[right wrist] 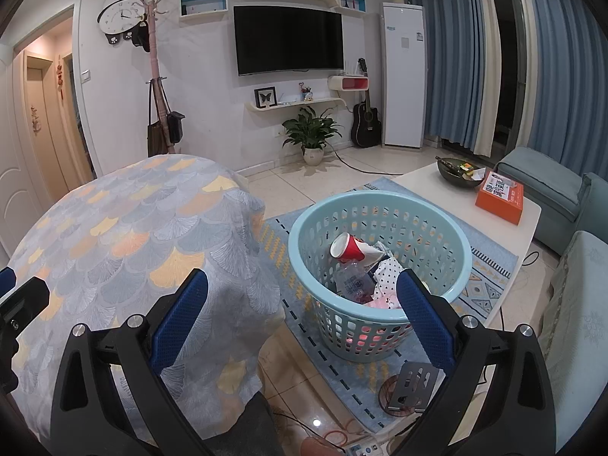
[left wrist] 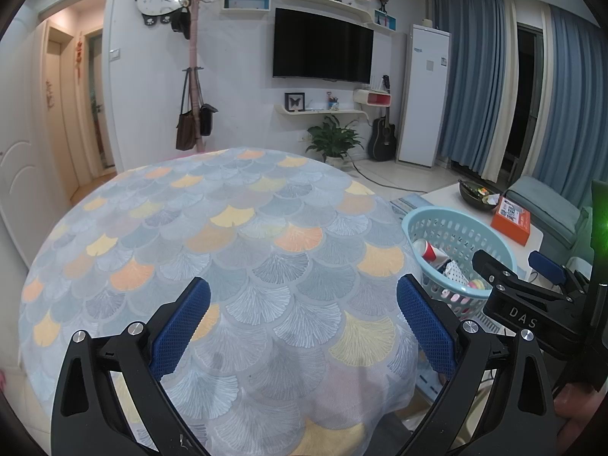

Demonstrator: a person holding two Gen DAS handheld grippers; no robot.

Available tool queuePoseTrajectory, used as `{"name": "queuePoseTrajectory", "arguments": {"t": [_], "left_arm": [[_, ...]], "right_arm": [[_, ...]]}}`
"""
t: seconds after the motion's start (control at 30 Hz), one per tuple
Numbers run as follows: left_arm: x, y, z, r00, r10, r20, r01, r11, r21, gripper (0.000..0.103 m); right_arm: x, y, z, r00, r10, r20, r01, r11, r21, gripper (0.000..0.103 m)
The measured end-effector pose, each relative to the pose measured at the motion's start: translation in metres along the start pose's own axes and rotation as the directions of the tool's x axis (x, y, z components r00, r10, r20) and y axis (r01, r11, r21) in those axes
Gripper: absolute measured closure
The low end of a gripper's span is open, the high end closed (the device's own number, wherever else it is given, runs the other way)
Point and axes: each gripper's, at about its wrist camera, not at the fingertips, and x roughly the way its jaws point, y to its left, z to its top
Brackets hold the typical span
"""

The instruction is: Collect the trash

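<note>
A light blue plastic basket stands on the floor rug right of the table; it also shows in the left wrist view. Inside lie a red paper cup, a clear plastic bottle, dotted paper and pink scraps. My left gripper is open and empty above the round table with the fan-pattern cloth. My right gripper is open and empty, between the table's edge and the basket; it also shows in the left wrist view.
A white coffee table behind the basket carries a dark bowl and an orange box. Blue sofa seats stand at the right. A metal stand and cables lie on the floor near the basket.
</note>
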Motion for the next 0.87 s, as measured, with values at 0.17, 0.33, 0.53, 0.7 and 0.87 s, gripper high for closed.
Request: {"name": "queuePoseTrajectory", "arguments": {"t": [0.17,0.33,0.53,0.7,0.87], "left_arm": [[0.0,-0.0006,0.0002,1.0,-0.002,-0.002,0.002,1.0,-0.001,0.008],[0.0001,0.0003,-0.0034,1.0,0.02,0.009,-0.02,1.0,-0.004,0.008],[-0.0034,0.002,-0.0082,0.999,0.022,0.031,-0.022,1.0,-0.005,0.008],[0.0003,-0.0003,-0.0065,1.0,0.012,-0.002,-0.012,1.0,-0.01,0.007],[0.0007,-0.0006,-0.0074,1.0,0.017,-0.011,-0.017,1.0,-0.017,0.008]], "right_arm": [[0.0003,-0.0002,-0.0004,1.0,0.002,-0.001,-0.002,1.0,0.0,0.008],[0.0011,-0.0003,-0.001,1.0,0.003,-0.002,-0.003,1.0,0.0,0.008],[0.0012,-0.0001,-0.001,1.0,0.003,-0.004,-0.003,1.0,0.001,0.008],[0.0012,-0.0006,-0.0011,1.0,0.003,-0.003,-0.003,1.0,0.0,0.008],[0.0022,-0.0014,-0.0022,1.0,-0.001,-0.003,0.001,1.0,0.003,0.008]]}}
